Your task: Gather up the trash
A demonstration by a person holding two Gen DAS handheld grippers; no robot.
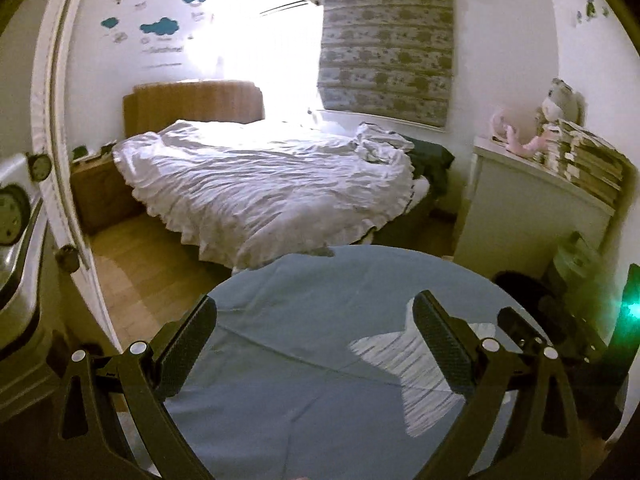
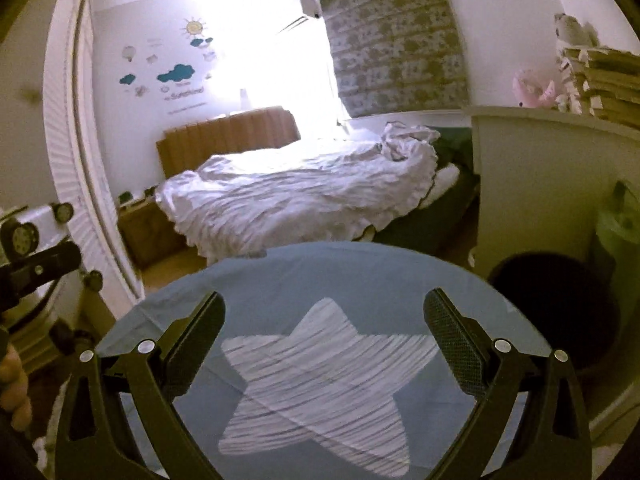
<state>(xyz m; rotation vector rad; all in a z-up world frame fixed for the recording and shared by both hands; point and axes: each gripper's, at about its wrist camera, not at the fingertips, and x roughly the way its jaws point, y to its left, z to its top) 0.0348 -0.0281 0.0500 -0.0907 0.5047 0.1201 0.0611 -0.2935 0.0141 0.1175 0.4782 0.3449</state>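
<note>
I hold the left gripper (image 1: 316, 320) and right gripper (image 2: 324, 316) released, empty, over the blue tabletop (image 2: 360, 276). No trash is identifiable; a dark bin (image 2: 560, 304), probably, sits at the frame's right, nearer the right gripper.

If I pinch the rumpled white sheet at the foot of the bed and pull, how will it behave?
The white sheet would probably be floppy: it lies in a creased heap and should sag and trail rather than lift whole. It looks light, being thin cloth. It may drag the ruffled white duvet it rests on. Both the left hand-held gripper and right hand-held gripper are open and empty.
</note>
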